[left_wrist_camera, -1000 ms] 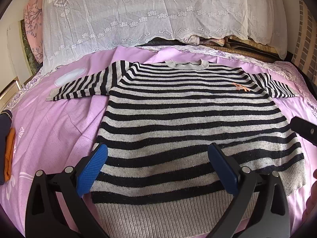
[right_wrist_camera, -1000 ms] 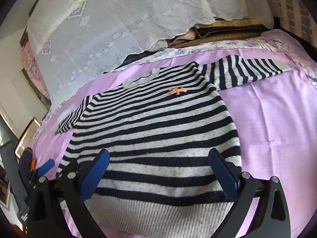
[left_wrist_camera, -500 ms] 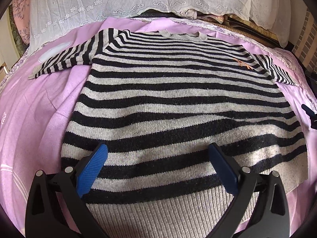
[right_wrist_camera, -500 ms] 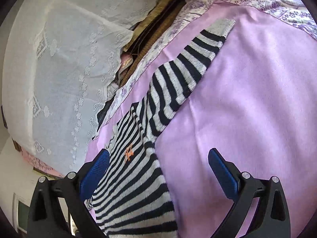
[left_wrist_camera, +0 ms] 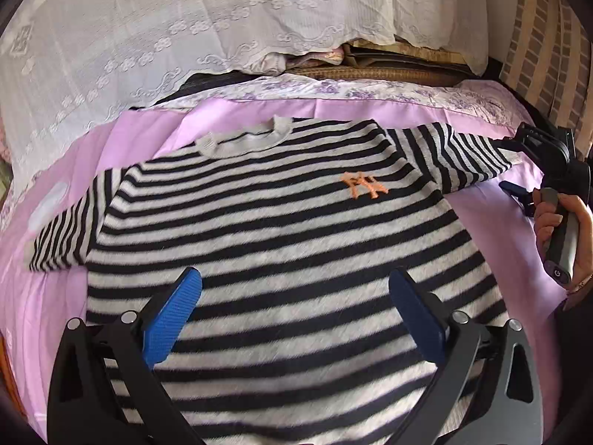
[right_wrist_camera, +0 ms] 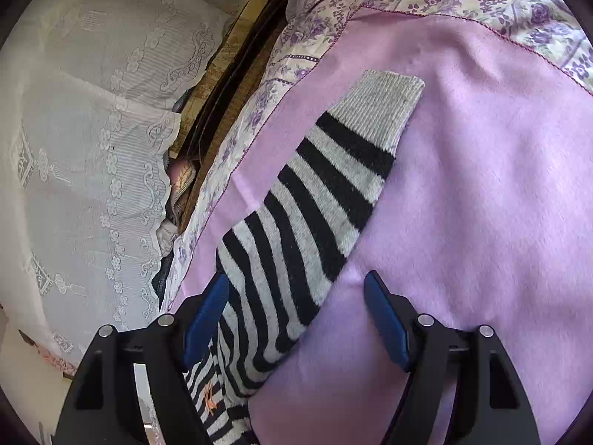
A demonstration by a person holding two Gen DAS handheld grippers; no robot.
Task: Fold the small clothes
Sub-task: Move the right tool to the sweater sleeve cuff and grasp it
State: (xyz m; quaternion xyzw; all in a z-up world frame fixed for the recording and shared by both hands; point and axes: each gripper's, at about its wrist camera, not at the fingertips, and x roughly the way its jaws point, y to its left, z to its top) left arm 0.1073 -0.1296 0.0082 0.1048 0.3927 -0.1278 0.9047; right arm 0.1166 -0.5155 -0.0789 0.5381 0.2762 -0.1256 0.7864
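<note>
Now the sweater (left_wrist_camera: 281,230) lies flat beneath both open jaws; its sleeve (right_wrist_camera: 315,215) runs between the right pair.

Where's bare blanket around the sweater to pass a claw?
Bare pink blanket lies right of the striped sleeve, up to the floral border. A narrower strip lies beside the other sleeve. The sweater fills the middle.

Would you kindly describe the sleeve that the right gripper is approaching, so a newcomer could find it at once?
Start at the pink bedspread, where a striped sweater lies flat. The sleeve runs out from the shoulder nearest the orange chest logo. Unlike the other sleeve, it lies beside the open right gripper.
</note>
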